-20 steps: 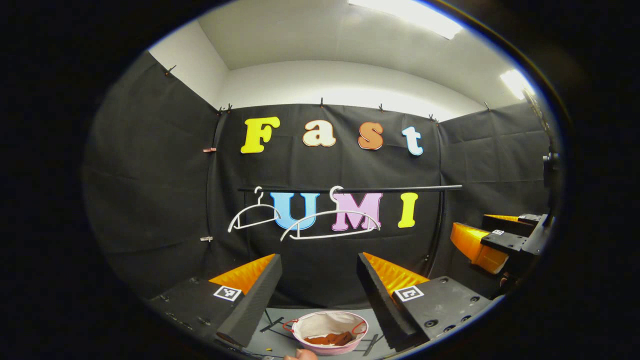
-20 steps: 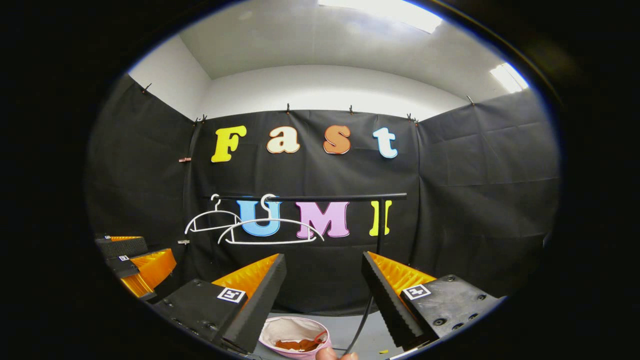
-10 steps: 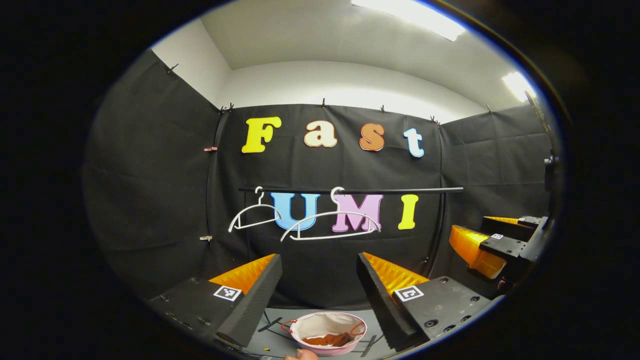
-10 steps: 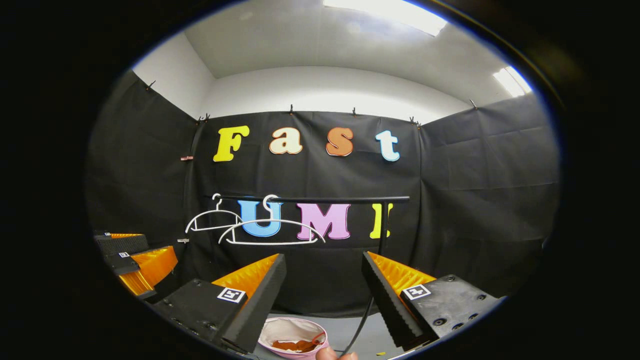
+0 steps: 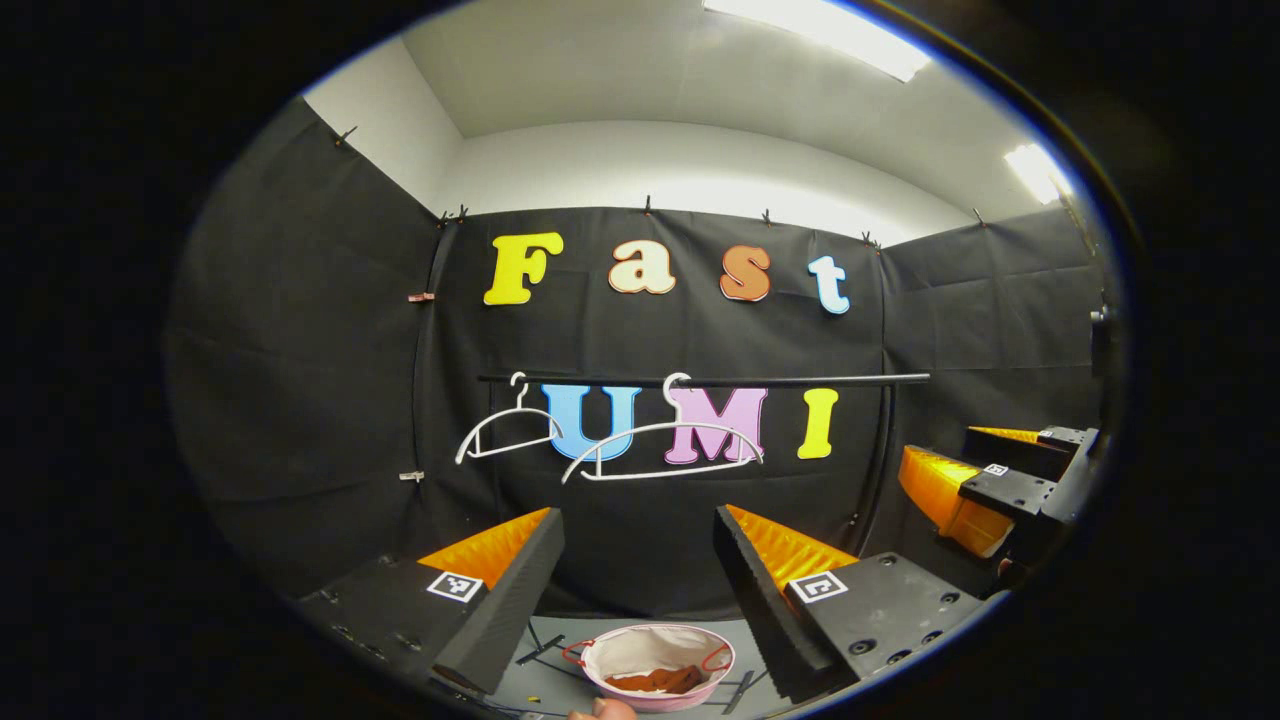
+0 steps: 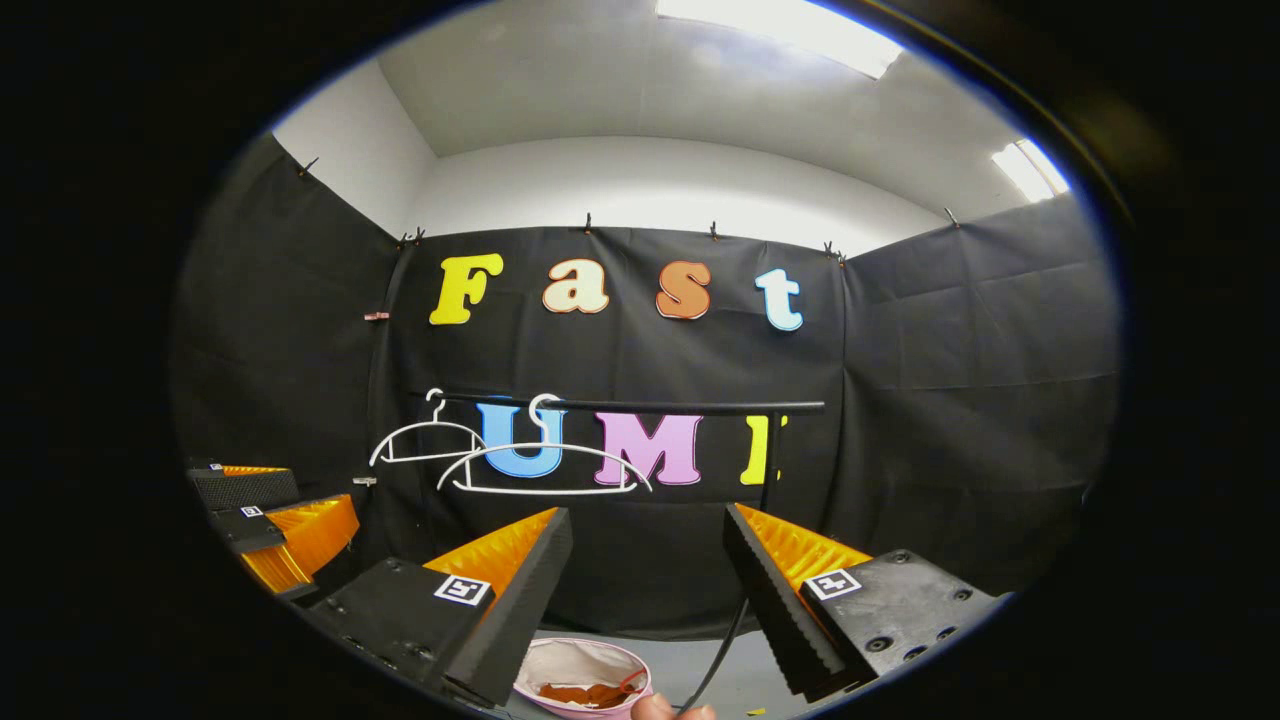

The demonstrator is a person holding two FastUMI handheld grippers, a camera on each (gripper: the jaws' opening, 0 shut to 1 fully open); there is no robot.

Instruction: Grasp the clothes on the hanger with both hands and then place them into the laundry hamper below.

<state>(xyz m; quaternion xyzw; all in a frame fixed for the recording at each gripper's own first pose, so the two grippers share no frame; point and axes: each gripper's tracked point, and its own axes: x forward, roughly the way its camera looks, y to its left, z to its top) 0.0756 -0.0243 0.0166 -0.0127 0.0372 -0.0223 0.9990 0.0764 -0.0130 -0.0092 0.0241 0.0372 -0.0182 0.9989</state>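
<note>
Two bare white hangers (image 5: 660, 450) (image 6: 545, 470) hang on a black rail (image 5: 700, 380) (image 6: 620, 404) against the back wall. Below stands a pink laundry hamper (image 5: 603, 680) (image 6: 527, 683) with a white lining, and a rust-brown garment (image 5: 655, 681) (image 6: 585, 692) lies inside it. My left gripper (image 5: 638, 540) is open and empty, held above and in front of the hamper. My right gripper (image 6: 648, 540) is open and empty too. In the left gripper view the right gripper (image 5: 975, 490) sits at the right edge. In the right gripper view the left gripper (image 6: 270, 520) sits at the far left.
A fingertip (image 5: 600, 708) (image 6: 655, 708) shows at the bottom edge of each view. A black upright post (image 6: 765, 455) holds the rail's right end. A dark cable (image 6: 715, 660) runs down to the grey floor (image 6: 700, 660) beside the hamper.
The right gripper view has tilted slightly, so the rail and hangers sit a little lower in it. The left gripper has barely moved. Both stay open.
</note>
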